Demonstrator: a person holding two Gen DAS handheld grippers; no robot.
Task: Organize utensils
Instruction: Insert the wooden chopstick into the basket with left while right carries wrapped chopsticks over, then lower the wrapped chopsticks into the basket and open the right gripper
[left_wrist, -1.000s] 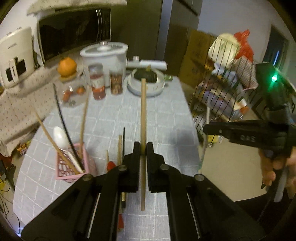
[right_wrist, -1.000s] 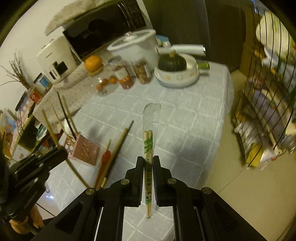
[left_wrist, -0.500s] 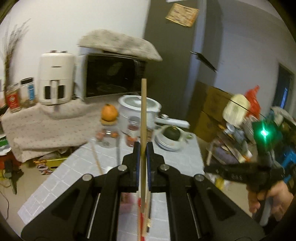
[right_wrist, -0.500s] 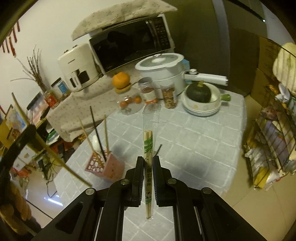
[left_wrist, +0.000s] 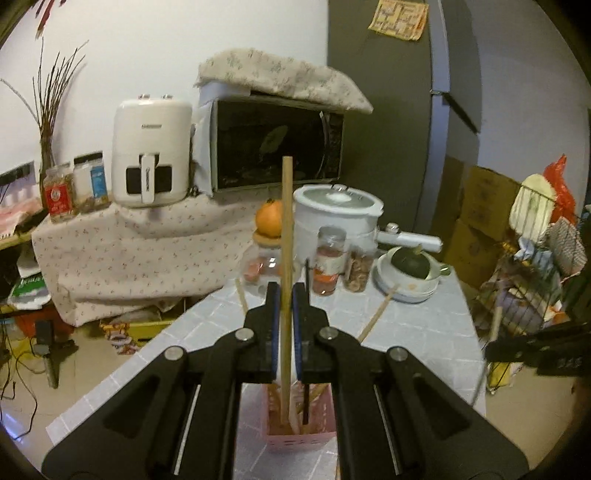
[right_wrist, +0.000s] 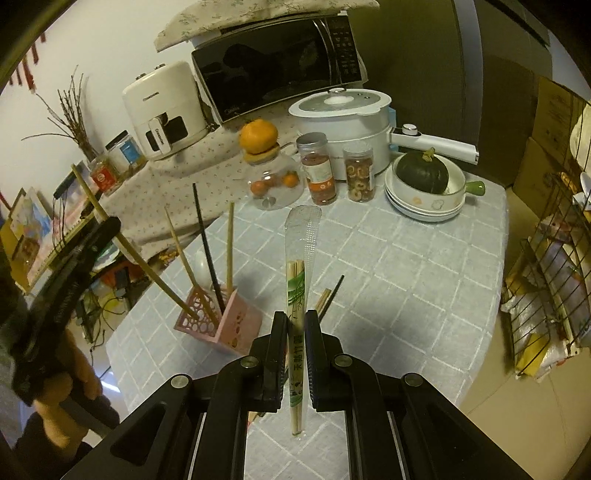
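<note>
My left gripper (left_wrist: 284, 295) is shut on a long wooden chopstick (left_wrist: 286, 221), held upright with its lower end inside the pink holder (left_wrist: 301, 437) below it. From the right wrist view the left gripper (right_wrist: 107, 230) stands left of the pink holder (right_wrist: 236, 326), and the chopstick (right_wrist: 147, 271) slants down into it among several other sticks. My right gripper (right_wrist: 295, 317) is shut on a wrapped pair of chopsticks (right_wrist: 297, 295), held above the table to the right of the holder.
Loose chopsticks (right_wrist: 328, 295) lie on the grey checked tablecloth (right_wrist: 406, 280) behind my right gripper. Jars (right_wrist: 319, 170), a rice cooker (right_wrist: 343, 114) and bowls with a squash (right_wrist: 424, 184) stand at the back. A wire rack (right_wrist: 546, 277) stands to the right.
My left gripper tilted up from the table, then came down over the pink holder, putting the chopstick's lower end into it. My right gripper rose and drew back a little with its wrapped pair.
</note>
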